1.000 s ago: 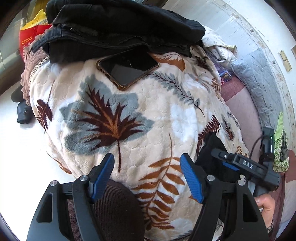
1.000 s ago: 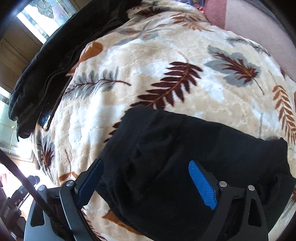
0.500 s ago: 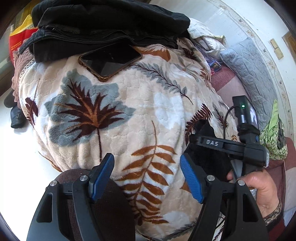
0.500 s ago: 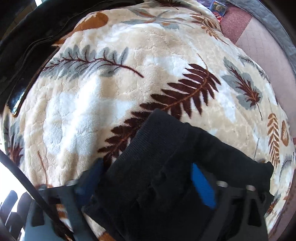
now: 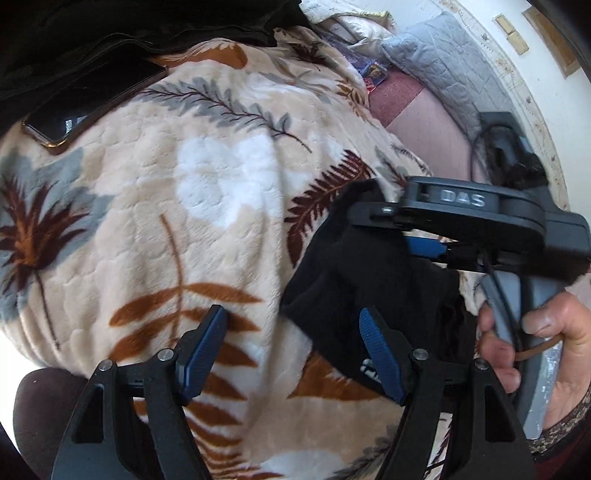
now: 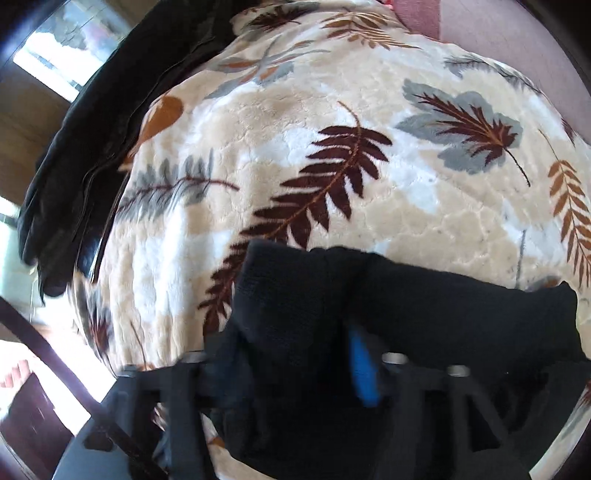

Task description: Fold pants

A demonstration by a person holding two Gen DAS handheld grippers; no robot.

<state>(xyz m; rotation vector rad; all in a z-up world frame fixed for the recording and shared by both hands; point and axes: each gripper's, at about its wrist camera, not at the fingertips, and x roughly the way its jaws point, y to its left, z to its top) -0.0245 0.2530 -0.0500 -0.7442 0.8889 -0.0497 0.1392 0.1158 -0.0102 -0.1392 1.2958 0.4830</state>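
Note:
Black knit pants [image 5: 347,288] lie bunched on a leaf-print blanket [image 5: 192,206]; they fill the lower part of the right wrist view [image 6: 424,306]. My left gripper [image 5: 295,347] is open, its right finger at the pants' left edge, holding nothing. My right gripper [image 5: 417,236] reaches in from the right over the pants, a hand on its handle. In its own view the right gripper [image 6: 295,354] is blurred and the cloth bunches between its narrowed fingers, one blue pad [image 6: 364,365] showing.
A dark jacket [image 5: 122,33] and a phone [image 5: 88,99] lie at the blanket's far end. A grey quilted pillow [image 5: 439,66] and pink sheet [image 5: 417,125] are on the right. A dark brown stool [image 5: 48,413] stands at the lower left.
Both grippers moved toward each other over the pants. The right gripper's fingers narrowed from wide open and the black cloth gathered between them. The left gripper stayed open.

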